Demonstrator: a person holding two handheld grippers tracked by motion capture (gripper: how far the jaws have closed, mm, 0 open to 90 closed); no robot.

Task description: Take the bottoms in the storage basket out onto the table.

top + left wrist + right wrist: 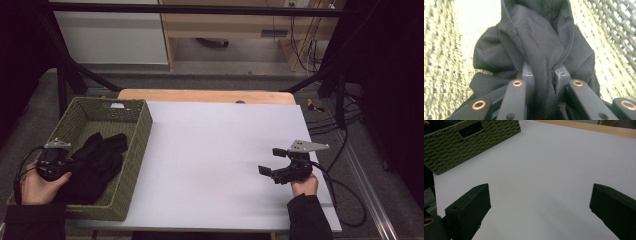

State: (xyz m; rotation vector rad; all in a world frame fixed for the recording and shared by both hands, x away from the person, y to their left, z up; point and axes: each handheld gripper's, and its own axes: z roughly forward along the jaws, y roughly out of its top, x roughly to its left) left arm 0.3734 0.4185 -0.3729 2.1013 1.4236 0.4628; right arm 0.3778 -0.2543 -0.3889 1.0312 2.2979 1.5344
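Left gripper (544, 75) clamped on a fold of black cloth (536, 45), likely to lift it out of green woven basket (132, 150). Cloth soft, matte, crumpled, stitched hem beside fingers (527, 75), bulk bunched just beyond them. Right gripper (540, 205) spread wide, empty, over smooth white worktop (554, 165), probably waiting to receive.

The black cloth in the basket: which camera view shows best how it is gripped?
The left gripper view: the black cloth is pinched between the left gripper jaws. The high view shows it heaped in the woven basket. The right gripper view shows the basket's outside wall.
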